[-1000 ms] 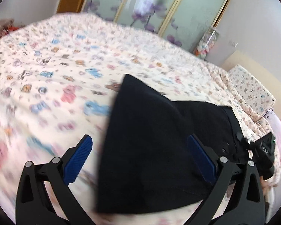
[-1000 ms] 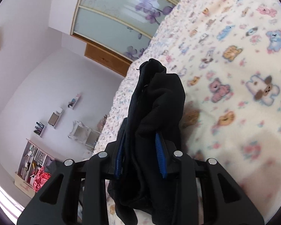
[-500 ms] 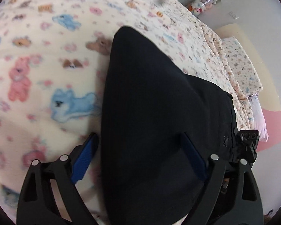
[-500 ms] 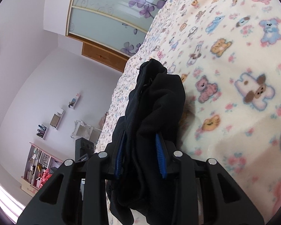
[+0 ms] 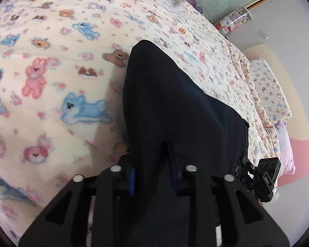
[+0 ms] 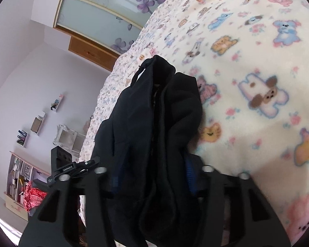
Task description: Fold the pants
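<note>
Pants (image 5: 175, 107): black, bunched, lying on the bed (image 5: 51, 82) with its animal-print blanket, one end lifted between the two tools.
Left hand-held gripper (image 5: 153, 177): jaws have just been closing; now pinched on a fold of the pants.
Right hand-held gripper (image 6: 152, 175): clamped on a thick wad of the pants, jaws just eased wider.

left gripper (image 5: 153, 175): matte black frame, lower centre of frame; cut-out triangular slots
left screws: four silver round heads in a row
left pads (image 5: 131, 180): blue, ribbed, mostly hidden
right gripper (image 6: 152, 177): same black frame, bottom of frame
right screws: four silver heads
right pads (image 6: 190, 175): blue, ribbed
markings: small white lettering on black clip, left of right frame; unreadable
</note>
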`<state>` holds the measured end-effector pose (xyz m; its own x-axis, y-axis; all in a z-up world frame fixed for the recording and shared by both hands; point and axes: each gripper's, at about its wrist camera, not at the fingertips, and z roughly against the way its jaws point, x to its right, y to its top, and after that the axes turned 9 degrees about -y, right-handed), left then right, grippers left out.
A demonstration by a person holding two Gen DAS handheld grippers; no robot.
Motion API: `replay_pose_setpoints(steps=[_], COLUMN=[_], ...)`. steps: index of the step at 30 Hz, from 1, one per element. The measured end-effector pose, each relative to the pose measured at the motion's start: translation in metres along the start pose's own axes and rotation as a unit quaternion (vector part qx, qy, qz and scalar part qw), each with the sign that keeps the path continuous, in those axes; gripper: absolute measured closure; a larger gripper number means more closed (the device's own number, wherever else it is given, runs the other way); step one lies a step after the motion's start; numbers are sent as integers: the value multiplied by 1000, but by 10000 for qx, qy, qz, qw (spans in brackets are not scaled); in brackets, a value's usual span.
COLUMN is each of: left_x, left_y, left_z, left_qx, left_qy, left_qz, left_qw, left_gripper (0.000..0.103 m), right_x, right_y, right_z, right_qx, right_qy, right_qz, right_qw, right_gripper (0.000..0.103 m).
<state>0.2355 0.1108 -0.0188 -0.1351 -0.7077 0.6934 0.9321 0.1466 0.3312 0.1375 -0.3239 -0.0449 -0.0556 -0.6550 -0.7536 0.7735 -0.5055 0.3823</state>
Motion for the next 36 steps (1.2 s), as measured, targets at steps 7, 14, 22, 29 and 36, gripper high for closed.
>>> replay_pose_setpoints(steps=[7, 14, 22, 29, 36], left_x=[17, 48, 81, 52, 40], left_y=[-3, 10, 24, 30, 25], left_z=[13, 13, -18, -57, -44], left_qx=[326, 728, 1138, 1009, 1352], left_qy=[-54, -241, -523, -46, 662], left_qz=[-283, -632, -969, -715, -470], left_qw=[9991, 9951, 9874, 9923, 9875], left_gripper=[92, 93, 93, 92, 20], right_x=[0, 0, 13, 34, 28], right_y=[8, 28, 59, 63, 55], right_z=[13, 19, 41, 15, 19], right_qx=[388, 801, 1520, 1202, 1202], right_qy=[870, 1008, 1022, 84, -843], right_qz=[-262, -380, -372, -561, -279], right_qw=[9951, 9910, 9824, 9911, 9888], right_gripper=[77, 78, 79, 79, 56])
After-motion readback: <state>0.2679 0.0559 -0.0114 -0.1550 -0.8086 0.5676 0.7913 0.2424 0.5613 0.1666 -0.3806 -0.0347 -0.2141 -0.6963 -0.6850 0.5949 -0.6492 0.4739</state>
